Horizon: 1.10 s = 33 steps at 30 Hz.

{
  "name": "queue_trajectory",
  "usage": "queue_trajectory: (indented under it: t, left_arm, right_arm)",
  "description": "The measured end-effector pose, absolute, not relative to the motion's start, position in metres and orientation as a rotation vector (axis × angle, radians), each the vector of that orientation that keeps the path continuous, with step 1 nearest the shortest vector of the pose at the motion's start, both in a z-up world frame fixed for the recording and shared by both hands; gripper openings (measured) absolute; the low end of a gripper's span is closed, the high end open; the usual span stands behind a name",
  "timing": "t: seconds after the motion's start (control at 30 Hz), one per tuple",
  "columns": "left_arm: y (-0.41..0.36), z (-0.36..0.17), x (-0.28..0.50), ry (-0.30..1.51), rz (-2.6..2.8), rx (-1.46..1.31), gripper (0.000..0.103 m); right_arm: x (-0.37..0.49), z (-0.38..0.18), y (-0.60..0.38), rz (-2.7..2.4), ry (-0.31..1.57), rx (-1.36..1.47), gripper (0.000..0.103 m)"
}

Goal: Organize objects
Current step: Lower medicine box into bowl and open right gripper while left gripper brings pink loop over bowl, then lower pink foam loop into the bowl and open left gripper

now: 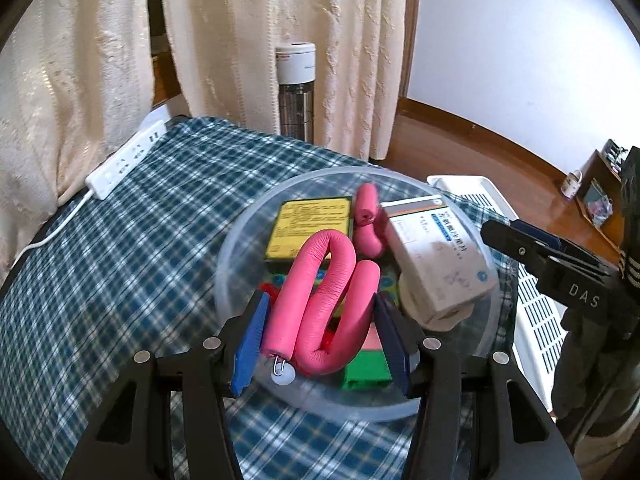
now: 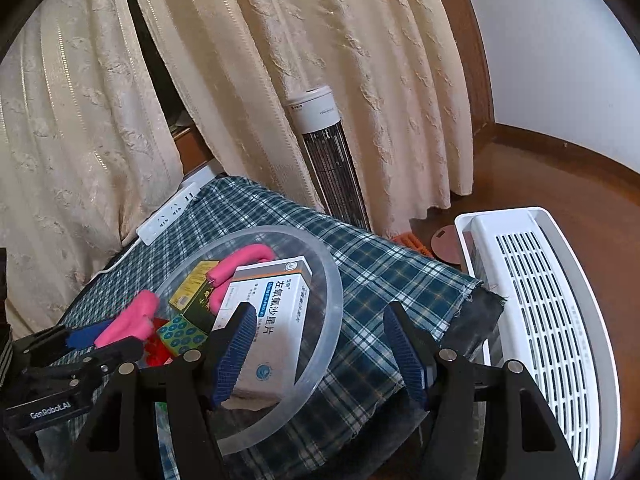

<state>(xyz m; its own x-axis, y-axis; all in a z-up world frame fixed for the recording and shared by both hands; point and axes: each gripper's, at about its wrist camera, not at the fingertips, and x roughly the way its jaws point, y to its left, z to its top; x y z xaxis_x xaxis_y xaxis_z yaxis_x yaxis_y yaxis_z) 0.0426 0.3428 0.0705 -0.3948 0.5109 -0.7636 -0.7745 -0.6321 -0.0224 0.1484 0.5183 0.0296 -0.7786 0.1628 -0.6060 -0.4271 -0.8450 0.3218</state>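
Note:
A clear round plastic bowl [image 1: 236, 248] sits on a blue plaid cloth. In it lie a yellow box [image 1: 308, 224], a white medicine box [image 1: 436, 256], a green block [image 1: 366, 372], a second pink roller [image 1: 366, 216] and small colourful items. My left gripper [image 1: 320, 340] is shut on a bent pink foam roller [image 1: 320, 292] over the bowl's near side. My right gripper [image 2: 320, 344] is open and empty above the bowl's right rim [image 2: 334, 300], beside the medicine box [image 2: 272, 320]. It shows in the left wrist view [image 1: 536, 248].
A white power strip [image 1: 124, 160] lies at the table's far left edge by the curtains. A white slatted appliance [image 2: 536, 312] stands to the right of the table. A tower heater [image 2: 328, 156] stands behind the table. Wooden floor lies beyond.

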Motion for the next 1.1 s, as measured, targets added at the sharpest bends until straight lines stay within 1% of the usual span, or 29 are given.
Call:
queue_trajectory:
  t: [0.4, 0.73, 0.87, 0.93, 1.1]
  left_arm:
    - [0.378, 0.06, 0.038, 0.439, 2.015, -1.003, 0.054]
    - [0.386, 0.053, 0.03, 0.429, 2.004, -1.015, 0.055]
    - [0.385, 0.052, 0.028, 0.419, 2.004, -1.032, 0.059]
    - [0.381, 0.053, 0.026, 0.4, 2.014, -1.038, 0.065]
    - [0.369, 0.06, 0.027, 0.366, 2.025, -1.032, 0.066]
  right_arm:
    - [0.149, 0.022, 0.532, 2.606, 0.683, -0.833, 0.07]
    - [0.148, 0.021, 0.536, 2.605, 0.69, -0.834, 0.07]
    - [0.147, 0.02, 0.533, 2.609, 0.687, -0.843, 0.07]
    - [0.147, 0.021, 0.531, 2.611, 0.684, -0.845, 0.07]
    - [0.15, 0.024, 0.527, 2.611, 0.669, -0.844, 0.07]
